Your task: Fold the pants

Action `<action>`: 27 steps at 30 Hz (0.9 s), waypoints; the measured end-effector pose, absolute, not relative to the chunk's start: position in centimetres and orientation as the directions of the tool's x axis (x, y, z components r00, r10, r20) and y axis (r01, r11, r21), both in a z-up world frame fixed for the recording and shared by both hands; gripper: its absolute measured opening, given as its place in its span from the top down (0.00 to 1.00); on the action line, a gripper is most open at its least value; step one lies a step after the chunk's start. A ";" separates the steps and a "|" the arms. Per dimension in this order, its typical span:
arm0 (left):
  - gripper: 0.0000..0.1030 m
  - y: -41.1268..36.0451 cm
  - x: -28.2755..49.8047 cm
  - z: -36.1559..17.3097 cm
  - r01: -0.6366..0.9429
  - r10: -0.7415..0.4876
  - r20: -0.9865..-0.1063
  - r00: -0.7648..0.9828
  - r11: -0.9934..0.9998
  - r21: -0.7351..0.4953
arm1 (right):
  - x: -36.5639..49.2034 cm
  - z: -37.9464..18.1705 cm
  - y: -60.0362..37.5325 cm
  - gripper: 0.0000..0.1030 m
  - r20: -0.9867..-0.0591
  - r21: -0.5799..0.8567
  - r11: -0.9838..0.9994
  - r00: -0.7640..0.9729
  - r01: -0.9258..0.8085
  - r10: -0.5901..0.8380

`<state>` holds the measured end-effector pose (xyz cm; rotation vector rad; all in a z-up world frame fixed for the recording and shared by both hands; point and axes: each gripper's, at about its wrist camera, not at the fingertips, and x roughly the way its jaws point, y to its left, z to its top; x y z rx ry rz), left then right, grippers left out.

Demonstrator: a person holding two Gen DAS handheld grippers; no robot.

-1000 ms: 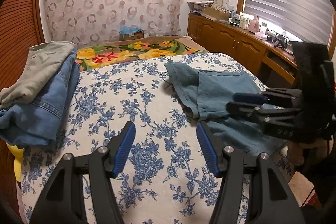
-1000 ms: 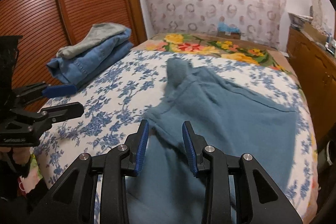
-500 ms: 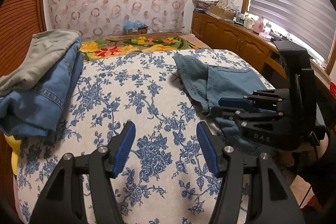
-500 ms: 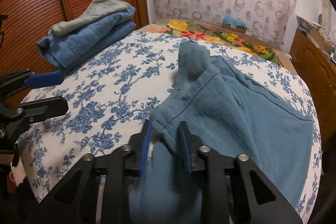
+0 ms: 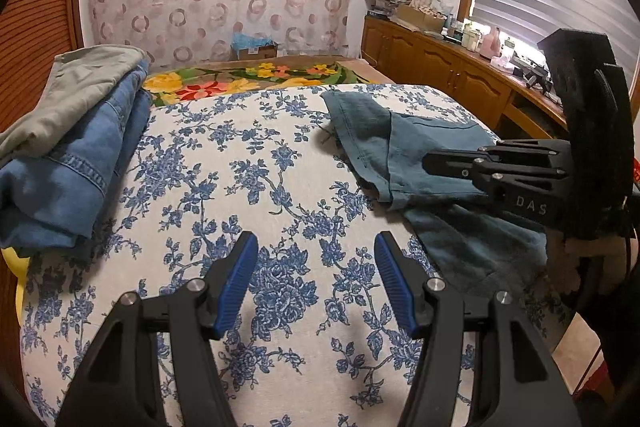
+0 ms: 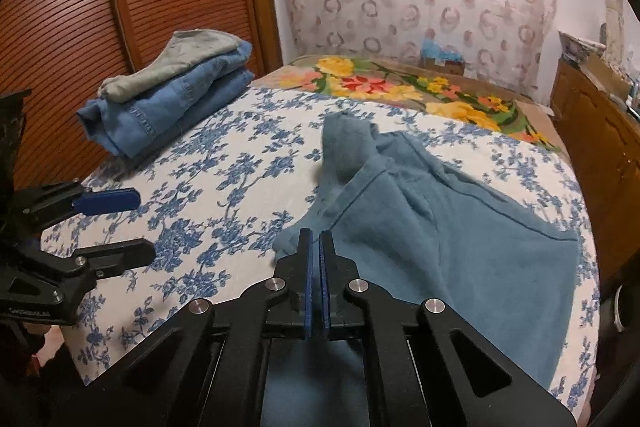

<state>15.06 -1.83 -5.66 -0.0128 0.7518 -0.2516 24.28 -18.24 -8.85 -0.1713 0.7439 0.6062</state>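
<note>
Pants (image 6: 440, 227), teal-blue in colour, lie spread on the bed (image 6: 224, 187), which is covered by a white sheet with a blue floral print. In the right wrist view the garment occupies the centre and right of the frame, with one bunched end raised at upper centre. In the left wrist view the pants (image 5: 400, 155) sit at centre right of the frame.

Right tongs (image 6: 316, 275): clenched on the near edge of the pants at lower centre of the frame. The blue pads are pressed nearly together, and the fabric edge enters the narrow gap between them. In the left wrist view the right tongs (image 5: 436, 159) reach in from the right edge of the frame and rest on the garment.

Left tongs (image 5: 316, 279): released. The blue pads stand wide apart above the bare floral sheet at lower centre of the frame, apart from the pants. In the right wrist view the left tongs (image 6: 132, 227) appear at the left edge of the frame, also spread.

Folded jeans (image 5: 72, 163) with a grey garment (image 5: 72, 95) on top lie at the left of the frame in the left wrist view, beside a brown louvred door (image 6: 80, 7). A floral blanket (image 6: 400, 87) covers the far end of the bed.
</note>
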 end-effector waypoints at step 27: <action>0.42 -1.9 15.1 -6.5 0.226 -0.240 -0.683 0.690 0.968 -0.111 | 26.5 -6.7 -19.8 0.95 -0.663 0.005 0.852 0.637 -0.523 0.394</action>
